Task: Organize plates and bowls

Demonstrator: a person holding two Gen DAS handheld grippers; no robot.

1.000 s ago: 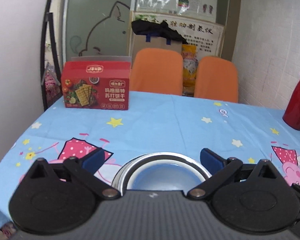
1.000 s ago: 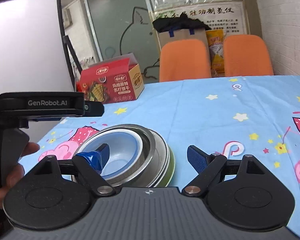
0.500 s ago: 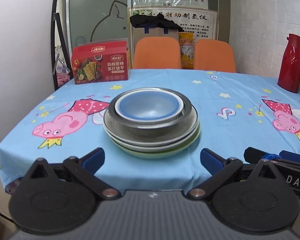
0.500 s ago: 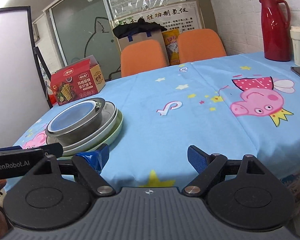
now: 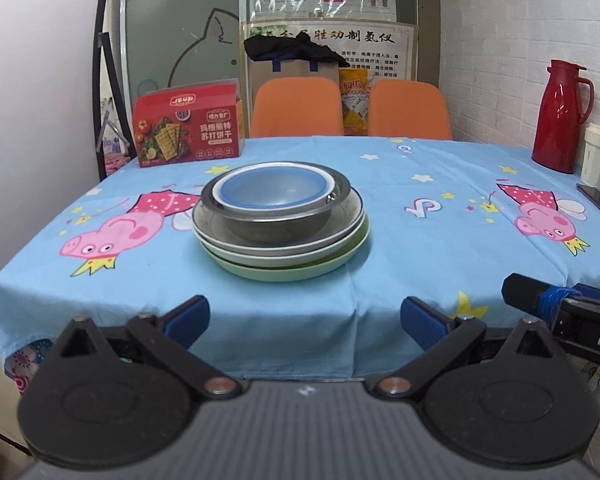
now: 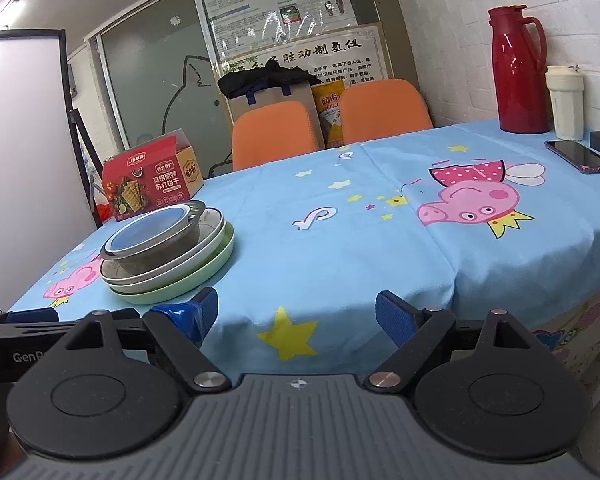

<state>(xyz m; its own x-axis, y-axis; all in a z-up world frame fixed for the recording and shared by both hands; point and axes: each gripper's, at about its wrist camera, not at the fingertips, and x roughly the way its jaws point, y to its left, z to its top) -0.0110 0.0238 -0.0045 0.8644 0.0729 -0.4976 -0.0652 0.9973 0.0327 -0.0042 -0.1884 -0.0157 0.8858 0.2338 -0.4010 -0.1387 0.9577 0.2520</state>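
Observation:
A stack of dishes stands on the blue cartoon tablecloth (image 5: 400, 248). A blue-rimmed bowl (image 5: 270, 190) sits inside a steel bowl (image 5: 276, 224), on two pale plates (image 5: 220, 246) over a green plate (image 5: 300, 274). The right wrist view shows the same stack (image 6: 168, 252) at left. My left gripper (image 5: 304, 318) hangs open and empty before the table's near edge, well short of the stack. My right gripper (image 6: 298, 314) is open and empty too, off the near edge, to the right of the stack.
A red cracker box (image 5: 186, 130) stands at the back left. At the far right are a red thermos (image 6: 518, 72), a white cup (image 6: 566, 104) and a phone (image 6: 578, 156). Two orange chairs (image 5: 296, 108) are behind the table.
Both grippers have drawn back and down from right over the stack to beyond the table's near edge. The stack has stayed in place.

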